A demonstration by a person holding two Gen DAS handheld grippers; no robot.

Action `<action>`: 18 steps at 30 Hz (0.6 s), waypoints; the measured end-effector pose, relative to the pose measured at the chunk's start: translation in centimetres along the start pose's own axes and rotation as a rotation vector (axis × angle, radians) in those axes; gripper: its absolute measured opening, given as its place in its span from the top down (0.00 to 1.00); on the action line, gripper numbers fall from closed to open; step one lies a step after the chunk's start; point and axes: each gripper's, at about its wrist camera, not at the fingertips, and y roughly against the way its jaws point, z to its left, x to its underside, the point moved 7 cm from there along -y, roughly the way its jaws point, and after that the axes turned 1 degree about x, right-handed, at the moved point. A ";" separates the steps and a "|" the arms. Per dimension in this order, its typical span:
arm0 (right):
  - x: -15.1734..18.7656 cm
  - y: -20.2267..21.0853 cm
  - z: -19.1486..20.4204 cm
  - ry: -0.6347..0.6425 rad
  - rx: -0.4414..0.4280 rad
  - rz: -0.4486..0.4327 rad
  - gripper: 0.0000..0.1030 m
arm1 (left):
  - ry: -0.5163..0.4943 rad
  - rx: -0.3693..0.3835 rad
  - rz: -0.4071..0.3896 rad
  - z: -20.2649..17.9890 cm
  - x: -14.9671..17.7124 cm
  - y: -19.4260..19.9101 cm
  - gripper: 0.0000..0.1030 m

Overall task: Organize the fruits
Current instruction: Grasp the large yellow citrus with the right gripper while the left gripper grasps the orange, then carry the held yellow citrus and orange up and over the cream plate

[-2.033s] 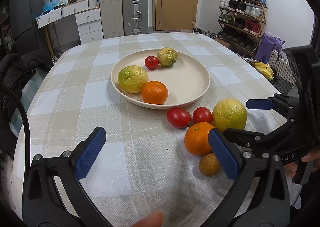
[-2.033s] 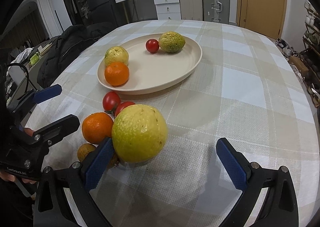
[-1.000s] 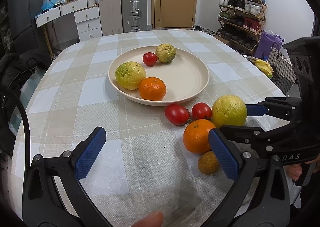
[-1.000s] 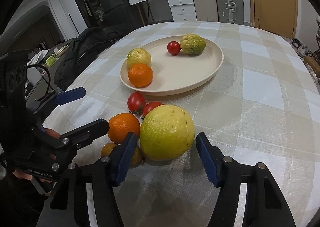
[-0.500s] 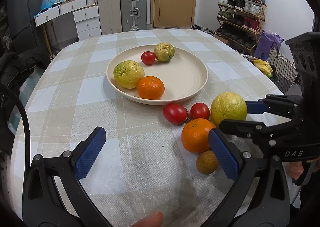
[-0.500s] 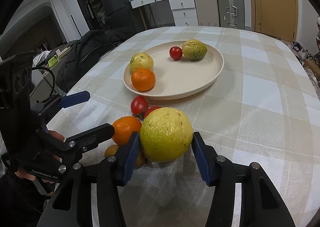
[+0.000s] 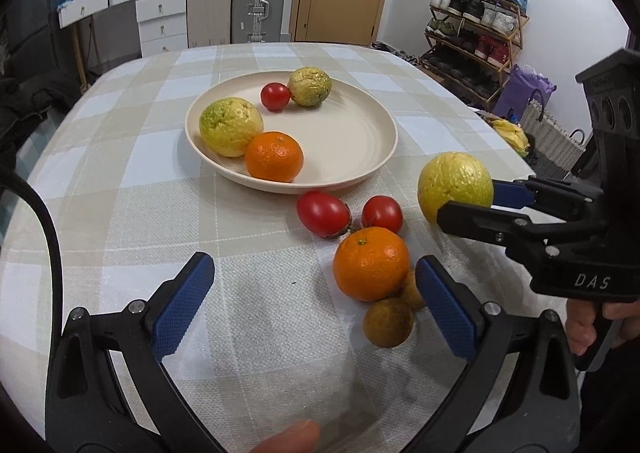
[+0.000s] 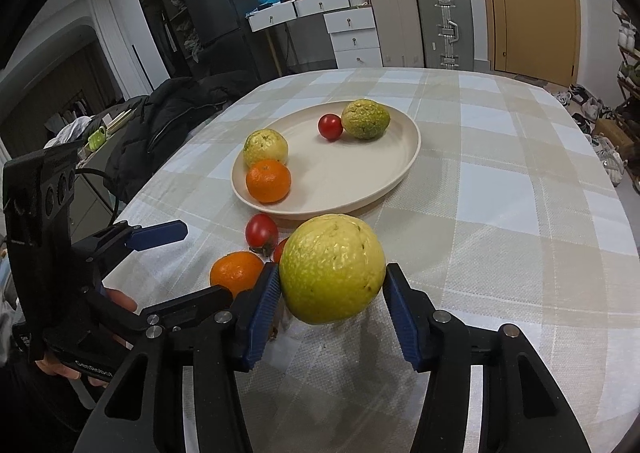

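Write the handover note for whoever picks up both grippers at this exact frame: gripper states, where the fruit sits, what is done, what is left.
Right gripper: shut on the large yellow-green fruit, which looks lifted just clear of the cloth; its jaws have just been closing.
Left gripper: open, holding nothing, hovering by the loose fruit.
Done: plate already holds two yellow-green fruits, one orange and one small tomato.
Left: carry the held fruit to the plate, then likely the two tomatoes, the loose orange and the small brown fruits beside it on the tablecloth.
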 end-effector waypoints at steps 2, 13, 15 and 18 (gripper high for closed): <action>0.0 0.0 0.0 0.000 0.001 -0.002 0.48 | 0.030 0.041 0.007 -0.1 0.0 0.0 0.08; 0.0 0.1 0.0 0.001 0.001 -0.003 0.48 | 0.028 0.127 0.062 -1.4 0.2 -1.2 0.42; -0.1 0.1 0.0 0.002 0.000 -0.003 0.48 | 0.042 0.155 0.062 -1.5 0.2 -1.2 0.50; 0.0 0.0 0.0 0.003 0.001 -0.002 0.48 | 0.054 0.200 0.069 -1.8 0.2 -1.2 0.62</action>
